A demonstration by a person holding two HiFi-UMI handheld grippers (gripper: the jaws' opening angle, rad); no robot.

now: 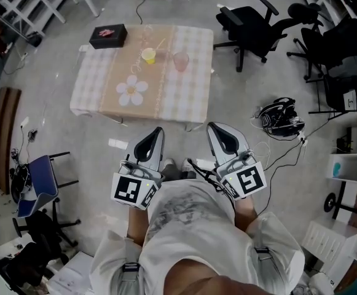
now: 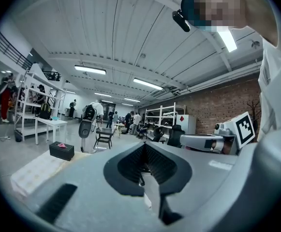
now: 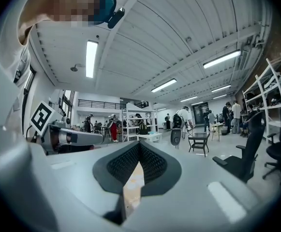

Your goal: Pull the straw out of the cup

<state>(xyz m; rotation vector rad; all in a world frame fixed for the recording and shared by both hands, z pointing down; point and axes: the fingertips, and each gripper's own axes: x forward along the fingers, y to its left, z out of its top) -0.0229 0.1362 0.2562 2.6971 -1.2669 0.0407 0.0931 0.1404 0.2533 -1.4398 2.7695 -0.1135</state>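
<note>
I see straw (image 1: 159,45) in cup (image 1: 148,56) on table (image 1: 98,85) at 12 o'clock, well apart. Left gripper (image 1: 158,131), right gripper (image 1: 214,128): fingers together, empty. Nothing done.

The person's forearms (image 1: 137,225) come forward from white sleeves, close to the body on either side. The left hand-held gripper (image 1: 158,132) and the right hand-held gripper (image 1: 213,128) lie level and side by side, a little apart, both pointing toward the far side. Each has its jaws pressed together with nothing between them. A marker cube (image 1: 133,190) sits at the near end of each.
</note>
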